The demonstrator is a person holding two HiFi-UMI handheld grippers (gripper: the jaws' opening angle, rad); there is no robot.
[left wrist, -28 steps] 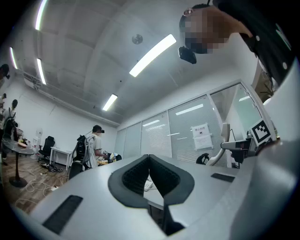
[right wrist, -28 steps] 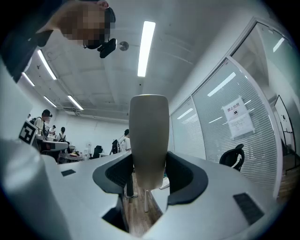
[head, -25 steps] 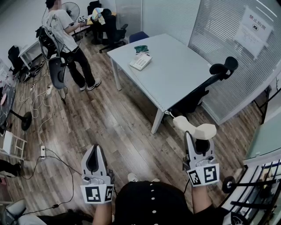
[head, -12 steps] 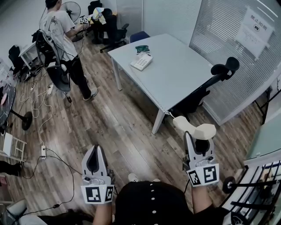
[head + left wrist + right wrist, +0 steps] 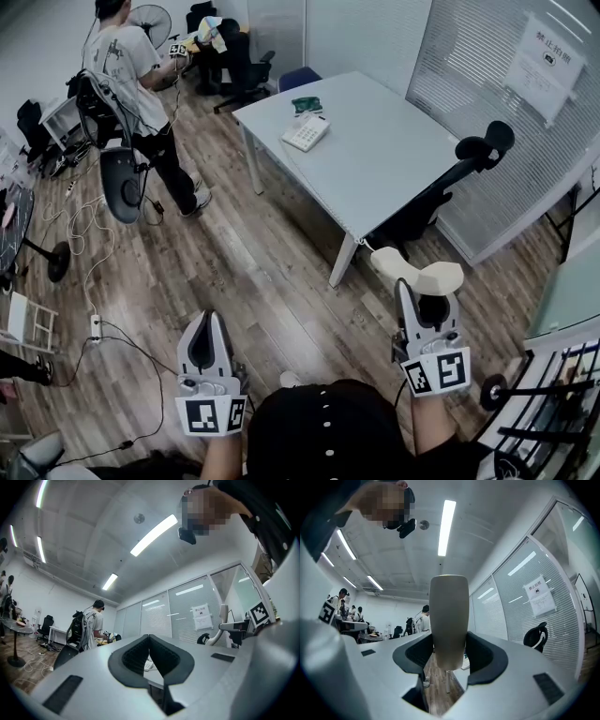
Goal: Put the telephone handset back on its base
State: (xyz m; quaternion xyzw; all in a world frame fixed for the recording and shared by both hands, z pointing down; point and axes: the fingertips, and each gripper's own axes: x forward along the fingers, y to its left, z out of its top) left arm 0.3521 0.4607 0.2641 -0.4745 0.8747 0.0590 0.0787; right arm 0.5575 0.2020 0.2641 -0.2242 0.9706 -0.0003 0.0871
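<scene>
In the head view the white telephone base point(image 5: 306, 132) sits on the far left part of the pale table point(image 5: 394, 169), well ahead of both grippers. My right gripper point(image 5: 413, 292) at lower right is shut on the cream handset point(image 5: 418, 273), which lies crosswise over its tips. In the right gripper view the handset point(image 5: 449, 616) stands upright between the dark pads point(image 5: 421, 653). My left gripper point(image 5: 208, 321) is at lower left over the wood floor. In the left gripper view the left gripper point(image 5: 149, 638) has its jaws closed together on nothing.
A green object point(image 5: 302, 105) lies behind the base. A black office chair point(image 5: 448, 183) stands at the table's right side. A person point(image 5: 131, 75) stands at far left by a black fan point(image 5: 122, 183). Cables point(image 5: 89, 244) trail on the floor. A glass partition point(image 5: 487, 84) runs at right.
Both grippers have stayed where they were, the handset still in the right one. The person at far left has shifted stance, and the black fan beside them has moved.
</scene>
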